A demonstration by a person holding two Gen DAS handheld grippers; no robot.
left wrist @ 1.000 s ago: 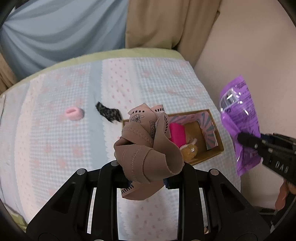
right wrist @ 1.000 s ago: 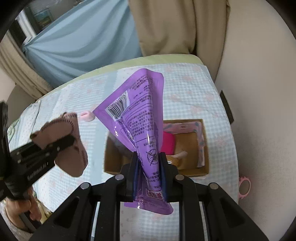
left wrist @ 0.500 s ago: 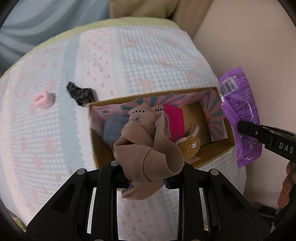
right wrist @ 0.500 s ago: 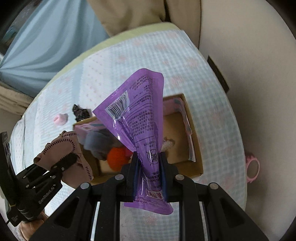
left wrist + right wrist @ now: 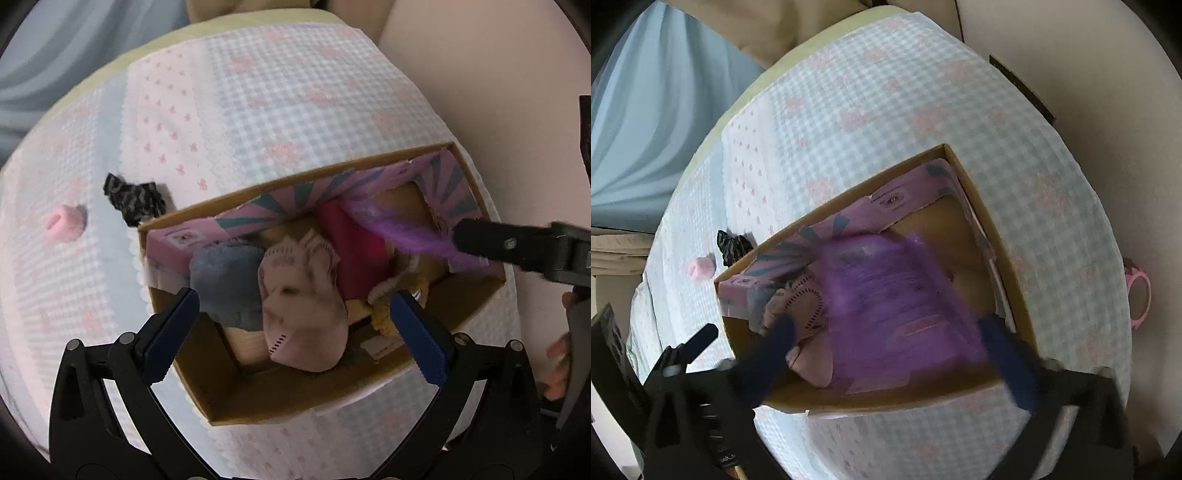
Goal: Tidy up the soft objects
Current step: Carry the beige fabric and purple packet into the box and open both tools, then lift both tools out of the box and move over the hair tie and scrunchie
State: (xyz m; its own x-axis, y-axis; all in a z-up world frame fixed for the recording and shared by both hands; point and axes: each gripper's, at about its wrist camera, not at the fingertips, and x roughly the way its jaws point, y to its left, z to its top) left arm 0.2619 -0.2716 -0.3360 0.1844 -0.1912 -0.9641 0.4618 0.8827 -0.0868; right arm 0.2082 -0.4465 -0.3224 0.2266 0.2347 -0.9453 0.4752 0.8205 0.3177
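On the gingham desk [image 5: 295, 92], both tools [image 5: 291, 306] [image 5: 886, 343] are spread wide, released; the pouch [image 5: 886, 295] may be snagged leaving the box [image 5: 258, 402].

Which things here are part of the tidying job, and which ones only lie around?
Part of the job: cardboard box, beige cloth, purple pouch, pink roll, black cloth.

Lying about: pink ring, checked bedcover.

Soft, even indoor light; strong fisheye bending at the edges; motion blur across the purple pouch [image 5: 886, 314] and right gripper [image 5: 890, 354].
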